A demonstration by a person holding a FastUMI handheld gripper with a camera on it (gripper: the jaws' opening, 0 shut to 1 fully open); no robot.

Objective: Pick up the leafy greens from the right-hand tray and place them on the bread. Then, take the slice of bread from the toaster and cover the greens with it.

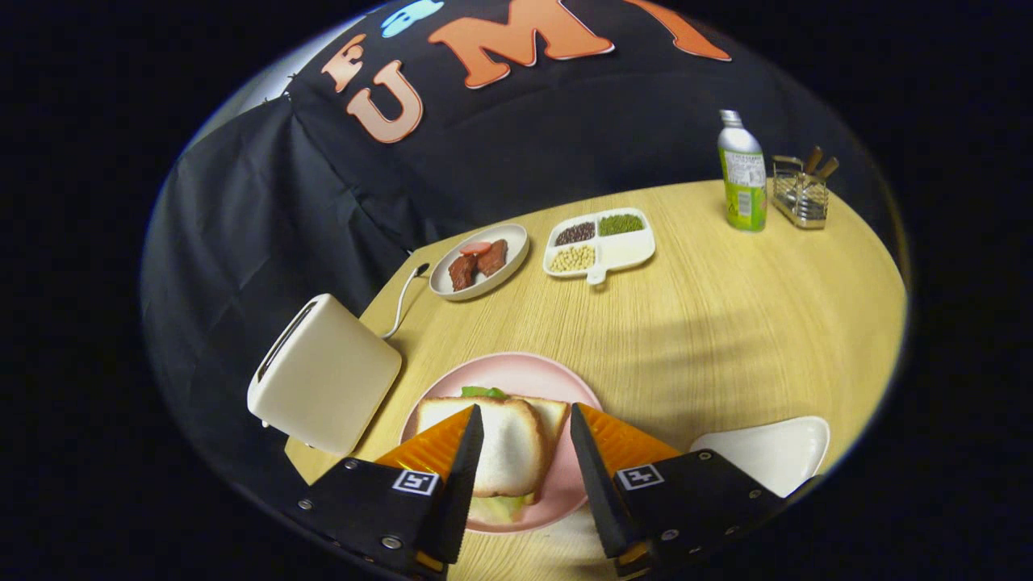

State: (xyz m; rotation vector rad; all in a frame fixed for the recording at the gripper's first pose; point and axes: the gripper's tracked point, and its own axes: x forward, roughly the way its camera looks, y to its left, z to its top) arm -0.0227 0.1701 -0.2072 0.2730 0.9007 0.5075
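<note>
bread slice (508, 444) lies flat over greens (483, 392), between parted gripper (524, 448) jaws.

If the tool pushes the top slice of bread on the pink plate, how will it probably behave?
The top slice of bread looks light and soft, so it would probably dent or bend. It lies loose on leafy greens, so it may slide off. The open tool has fingers on either side of it, neither visibly pressing.

Beyond a divided dish of beans (599, 242) and a meat plate (479, 261) stand a bottle (742, 173) and a wire caddy (800, 196).
</note>
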